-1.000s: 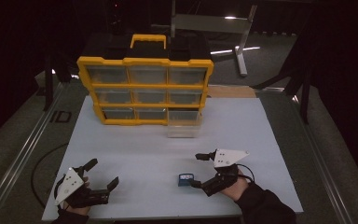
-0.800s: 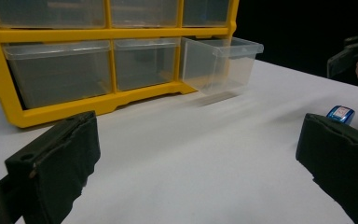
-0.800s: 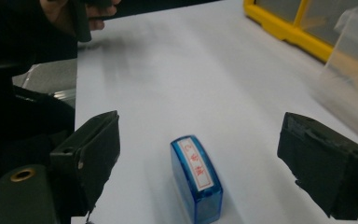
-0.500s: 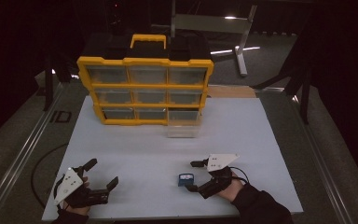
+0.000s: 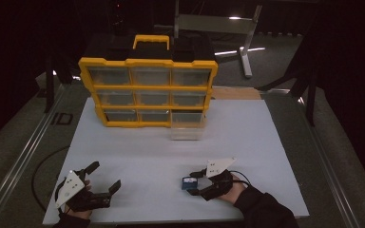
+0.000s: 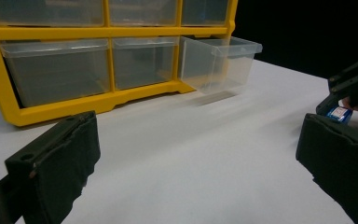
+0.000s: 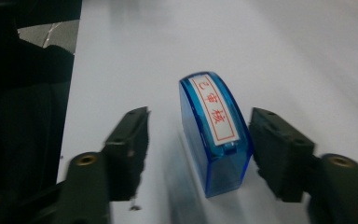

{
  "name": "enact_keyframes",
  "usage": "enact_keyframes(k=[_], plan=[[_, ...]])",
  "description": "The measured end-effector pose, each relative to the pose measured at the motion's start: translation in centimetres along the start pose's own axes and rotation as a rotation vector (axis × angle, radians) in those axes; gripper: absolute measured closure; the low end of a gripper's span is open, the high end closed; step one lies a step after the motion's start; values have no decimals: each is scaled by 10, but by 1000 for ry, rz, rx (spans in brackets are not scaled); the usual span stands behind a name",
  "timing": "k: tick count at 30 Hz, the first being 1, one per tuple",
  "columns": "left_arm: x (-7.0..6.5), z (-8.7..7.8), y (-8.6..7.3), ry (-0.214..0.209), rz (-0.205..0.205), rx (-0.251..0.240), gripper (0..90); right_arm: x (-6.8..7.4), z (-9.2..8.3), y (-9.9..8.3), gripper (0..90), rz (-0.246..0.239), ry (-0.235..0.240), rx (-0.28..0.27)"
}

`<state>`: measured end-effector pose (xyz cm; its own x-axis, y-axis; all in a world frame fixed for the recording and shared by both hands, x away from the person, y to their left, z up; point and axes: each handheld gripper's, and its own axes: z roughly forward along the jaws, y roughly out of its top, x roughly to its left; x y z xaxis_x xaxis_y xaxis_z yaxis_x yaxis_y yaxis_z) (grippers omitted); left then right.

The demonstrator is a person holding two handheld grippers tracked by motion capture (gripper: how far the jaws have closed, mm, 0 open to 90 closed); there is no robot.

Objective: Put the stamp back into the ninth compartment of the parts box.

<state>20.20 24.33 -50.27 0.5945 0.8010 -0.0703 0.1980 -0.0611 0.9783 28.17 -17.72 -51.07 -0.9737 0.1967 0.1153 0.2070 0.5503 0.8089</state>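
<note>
A small blue see-through stamp [image 5: 188,182] with a white label in red characters [image 7: 216,135] stands on the white table top [image 5: 247,137] near the front. My right gripper [image 5: 193,183] is low over the table with the stamp between its jaws. The jaws have just been closing. In the right gripper view [image 7: 200,144] one pad is close beside the stamp and a gap remains on the other side. My left gripper [image 5: 106,174] rests at the front left, open and holding nothing [image 6: 196,163]. The stamp [image 6: 339,113] and the right gripper [image 6: 354,84] also appear in the left gripper view.
A yellow drawer organizer [image 5: 147,88] with clear drawers stands at the back of the table. Its bottom right drawer [image 5: 187,124] is pulled out toward me [image 6: 219,60]. Dark floor and a metal rail border the table.
My right gripper has come down onto the table around the blue stamp, and its jaws have narrowed from wide open. The left gripper has stayed put.
</note>
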Motion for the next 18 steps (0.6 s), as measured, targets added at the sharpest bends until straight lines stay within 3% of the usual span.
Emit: enact_keyframes(k=[8,18], plan=[[0,0,0,-1,0,2,3,-8,6,-3,523,-15,24,53],[0,0,0,-1,-2,2,3,-16,7,-1,643,-76,57,118]])
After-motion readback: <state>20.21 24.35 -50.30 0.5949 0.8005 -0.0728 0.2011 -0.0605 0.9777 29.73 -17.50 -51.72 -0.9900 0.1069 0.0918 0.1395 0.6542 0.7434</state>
